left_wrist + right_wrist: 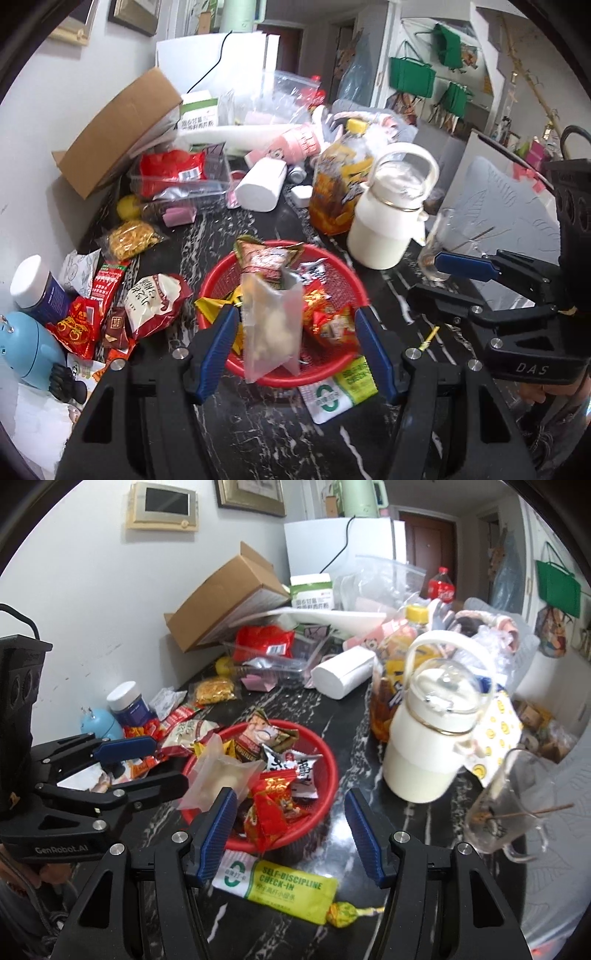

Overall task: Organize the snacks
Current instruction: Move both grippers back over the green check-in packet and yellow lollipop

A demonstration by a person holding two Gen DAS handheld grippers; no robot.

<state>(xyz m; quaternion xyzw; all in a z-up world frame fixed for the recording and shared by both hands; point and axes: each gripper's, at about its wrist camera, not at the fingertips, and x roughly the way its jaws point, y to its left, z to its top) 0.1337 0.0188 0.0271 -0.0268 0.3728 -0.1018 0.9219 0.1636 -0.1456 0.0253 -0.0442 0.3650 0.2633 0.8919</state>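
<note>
Black marble-veined table (pixel 332 716) cluttered end to end. One open cardboard box (pixel 221 602) leaning at the back wall; one white fridge (pixel 332 542) behind. One white jug (pixel 428 746) with a loop handle just right of the basket, one yellow-capped drink bottle (pixel 391 664) behind it, one glass mug (pixel 509 805) nearer the right edge. One red mesh basket (pixel 325 775) mid-table, heaped with wrapped snacks; one translucent pouch (pixel 218 775) tilted over its left rim. Left of the basket, loose packets (pixel 155 302), one blue jar with a white lid (pixel 127 703). One green-and-yellow sachet (pixel 280 886) flat just in front of the basket, one lollipop (pixel 343 914) touching its end. Left gripper (pixel 295 350) above the pouch, jaws spread, pinching nothing; right gripper (pixel 288 834) jaws spread over the basket's near rim, empty
</note>
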